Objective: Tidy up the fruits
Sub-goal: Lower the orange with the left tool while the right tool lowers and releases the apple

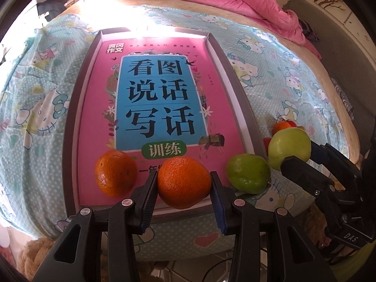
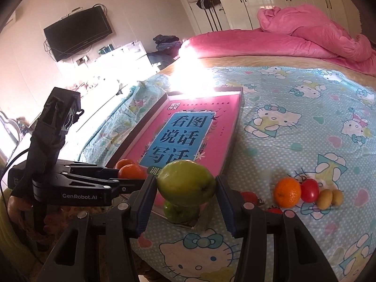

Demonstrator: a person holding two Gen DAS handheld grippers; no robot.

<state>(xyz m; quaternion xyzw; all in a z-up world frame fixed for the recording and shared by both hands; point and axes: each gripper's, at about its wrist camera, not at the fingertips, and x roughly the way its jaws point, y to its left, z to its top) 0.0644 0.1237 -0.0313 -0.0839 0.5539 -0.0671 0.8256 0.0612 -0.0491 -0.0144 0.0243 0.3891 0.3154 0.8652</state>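
My left gripper (image 1: 184,189) is shut on an orange (image 1: 184,181) over the near end of a grey tray (image 1: 75,108) that holds a pink book (image 1: 157,94). A second orange (image 1: 115,172) lies on the book at near left. A green apple (image 1: 248,173) sits at the tray's near right corner. My right gripper (image 2: 186,191) is shut on another green apple (image 2: 185,182) held above the first apple (image 2: 181,212); it shows in the left wrist view (image 1: 289,147) too. An orange (image 2: 287,192), a tomato (image 2: 309,189) and two small brown fruits (image 2: 328,197) lie on the bed sheet to the right.
The tray rests on a bed with a Hello Kitty sheet (image 2: 293,122). A pink duvet (image 2: 305,35) is heaped at the far end. More tomatoes (image 2: 250,197) lie near the tray's right edge. A TV (image 2: 78,33) hangs on the far wall.
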